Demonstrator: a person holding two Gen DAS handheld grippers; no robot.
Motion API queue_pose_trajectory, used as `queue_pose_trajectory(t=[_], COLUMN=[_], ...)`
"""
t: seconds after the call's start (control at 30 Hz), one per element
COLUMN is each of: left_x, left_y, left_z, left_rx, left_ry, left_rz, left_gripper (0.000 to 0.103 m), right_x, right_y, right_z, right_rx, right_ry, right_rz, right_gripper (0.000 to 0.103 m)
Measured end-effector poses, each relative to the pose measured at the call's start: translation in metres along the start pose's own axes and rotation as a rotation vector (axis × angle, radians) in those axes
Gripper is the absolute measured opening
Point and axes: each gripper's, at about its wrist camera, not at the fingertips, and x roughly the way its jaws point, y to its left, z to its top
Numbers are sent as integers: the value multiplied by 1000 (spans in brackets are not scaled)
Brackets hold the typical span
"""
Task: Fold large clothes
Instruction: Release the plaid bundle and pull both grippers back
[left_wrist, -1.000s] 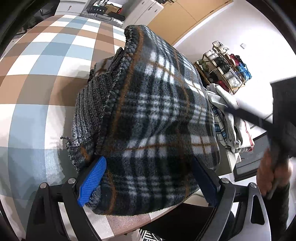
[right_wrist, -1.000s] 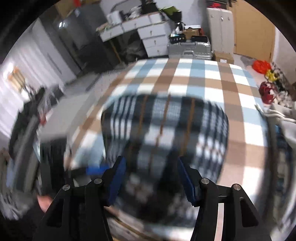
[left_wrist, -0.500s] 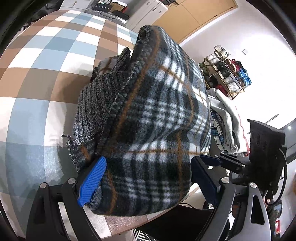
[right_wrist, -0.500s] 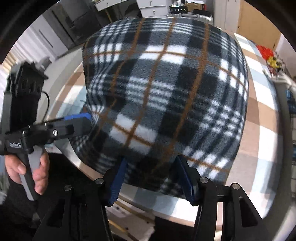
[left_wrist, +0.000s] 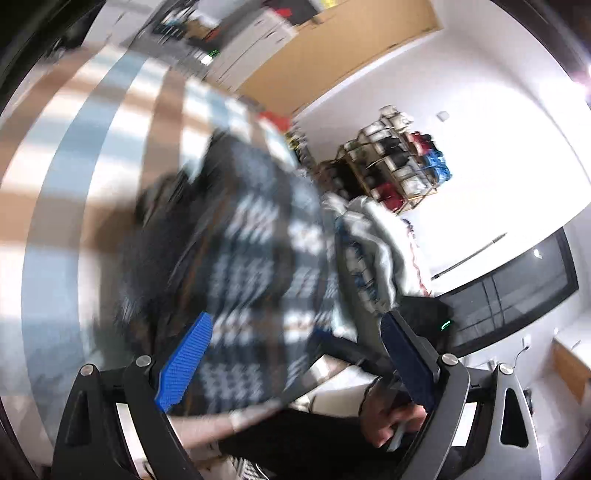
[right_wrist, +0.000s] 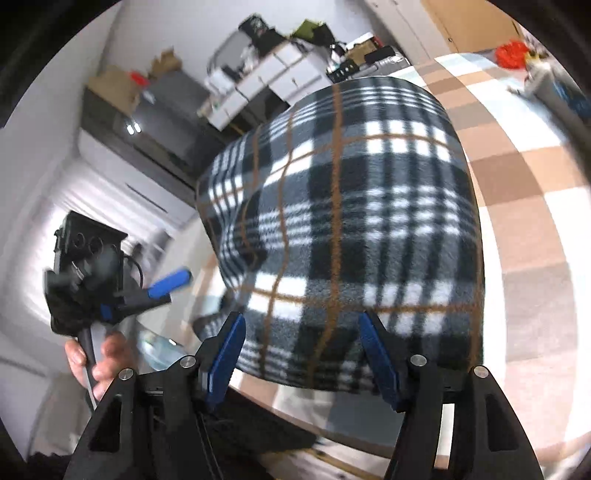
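A black, white and orange plaid fleece garment (right_wrist: 347, 229) lies folded in a thick bundle at the near edge of the checked table (right_wrist: 524, 236). My right gripper (right_wrist: 301, 332) is open, its blue fingers either side of the bundle's near edge, with nothing clamped. My left gripper (left_wrist: 291, 343) is open and pulled back from the garment (left_wrist: 251, 266), which shows blurred ahead of it. In the right wrist view the left gripper (right_wrist: 162, 291) hangs off the table's left side, held by a hand.
A pile of other clothes (left_wrist: 373, 251) sits to the right of the table. A shelf rack (left_wrist: 399, 173) stands against the white wall. Drawers and boxes (right_wrist: 273, 70) stand beyond the table's far end.
My left gripper has let go of the garment's corner and swung away from it, blurring its view. My right gripper stays open at the bundle's near edge and has tilted.
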Motion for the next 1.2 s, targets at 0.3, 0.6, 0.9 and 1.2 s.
queue_pose_trajectory(t=[0.3,0.6,0.9,1.2], left_x=[71,96,96,31], left_y=[-6,56,38,-1], left_z=[72,70,71,40], left_rx=[60,-121,-32,136], left_ry=[75,197,205,113], left_rz=[221,260,285,425], left_gripper=[90,90,90,91], right_x=[-12,-12,-18,-47], right_y=[-19,-36,-46,-54], right_z=[0,-2,-1,0], right_rx=[7,69,87,99], right_ry=[-10,19,17,-43], right_rz=[55,104,146,212], right_gripper=[66,62,62,95])
